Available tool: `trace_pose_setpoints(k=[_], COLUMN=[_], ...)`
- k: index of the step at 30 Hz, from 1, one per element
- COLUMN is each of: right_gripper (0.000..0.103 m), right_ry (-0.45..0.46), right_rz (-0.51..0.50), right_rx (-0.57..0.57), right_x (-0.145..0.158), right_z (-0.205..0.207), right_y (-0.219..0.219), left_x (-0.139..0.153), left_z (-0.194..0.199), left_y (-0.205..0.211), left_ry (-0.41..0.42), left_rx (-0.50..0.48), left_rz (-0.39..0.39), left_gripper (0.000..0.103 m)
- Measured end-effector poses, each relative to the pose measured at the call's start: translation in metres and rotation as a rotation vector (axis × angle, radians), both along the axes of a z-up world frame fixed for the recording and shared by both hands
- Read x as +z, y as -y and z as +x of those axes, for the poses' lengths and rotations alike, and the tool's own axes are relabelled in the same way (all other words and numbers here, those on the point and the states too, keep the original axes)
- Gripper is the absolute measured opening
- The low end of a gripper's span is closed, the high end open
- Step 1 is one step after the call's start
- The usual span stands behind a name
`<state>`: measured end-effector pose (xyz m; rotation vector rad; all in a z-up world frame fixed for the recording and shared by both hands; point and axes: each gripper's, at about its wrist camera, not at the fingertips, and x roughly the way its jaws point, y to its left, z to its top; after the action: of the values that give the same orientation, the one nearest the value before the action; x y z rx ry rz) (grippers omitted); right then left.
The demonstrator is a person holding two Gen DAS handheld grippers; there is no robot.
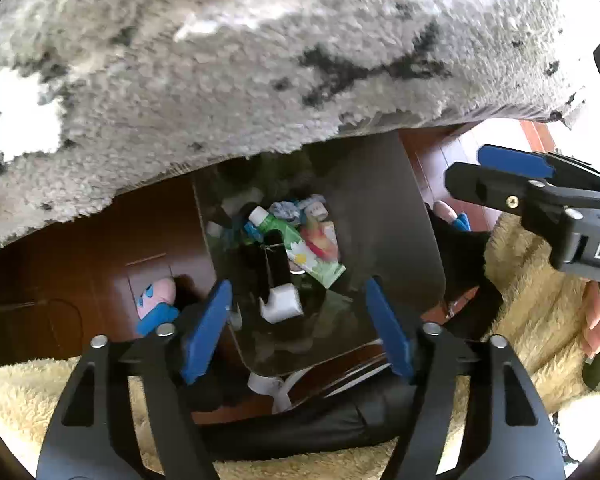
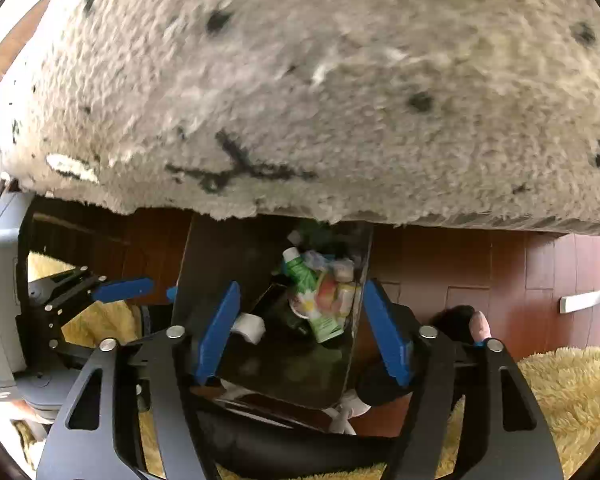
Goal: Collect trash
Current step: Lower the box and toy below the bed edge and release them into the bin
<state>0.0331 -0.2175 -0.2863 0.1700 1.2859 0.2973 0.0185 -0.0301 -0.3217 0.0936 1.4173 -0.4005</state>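
Note:
A dark trash bin (image 1: 380,216) stands on the wooden floor below me, also in the right wrist view (image 2: 220,256). Inside lie a green flowered pouch with a white cap (image 1: 300,248), a white plug-like piece (image 1: 282,304), a black item and crumpled wrappers (image 1: 296,208). The pouch (image 2: 312,300) and white piece (image 2: 250,326) show in the right view too. My left gripper (image 1: 298,328) is open and empty above the bin. My right gripper (image 2: 300,320) is open and empty above the bin; it also shows at the right of the left view (image 1: 500,176).
A shaggy grey rug (image 1: 240,60) with black marks fills the upper half of both views (image 2: 320,80). A pink and blue slipper (image 1: 156,300) lies left of the bin. Fuzzy yellow clothing (image 1: 540,280) and dark trousers (image 1: 300,428) are close below.

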Motion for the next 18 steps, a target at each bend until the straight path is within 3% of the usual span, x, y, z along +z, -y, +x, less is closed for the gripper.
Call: trace_pose_setpoints(k=[5, 13, 16, 18], right_gripper=[0.086, 0.088, 0.088, 0.087], right_ry=[0.020, 0.019, 0.075, 0.153], right_rz=[-0.017, 0.031, 0.073, 0.045], right_rx=[-0.023, -0.056, -0.054, -0.044], right_x=[0.004, 0.018, 0.048, 0.077], right_z=[-0.002, -0.005, -0.006, -0.007], right_y=[0.009, 0.026, 0.034, 0.040], left_x=[0.001, 0.023, 0.050, 0.074], left_z=[0.003, 0.003, 0.004, 0.004], left_y=[-0.001, -0.007, -0.011, -0.013], left_ry=[0.006, 0.077, 0.121, 0.170], left_rx=[0.016, 0.020, 0.019, 0.013], left_rz=[0.017, 0.034, -0.005, -0.019], left_gripper=[0.081, 0.087, 0.087, 0.087])
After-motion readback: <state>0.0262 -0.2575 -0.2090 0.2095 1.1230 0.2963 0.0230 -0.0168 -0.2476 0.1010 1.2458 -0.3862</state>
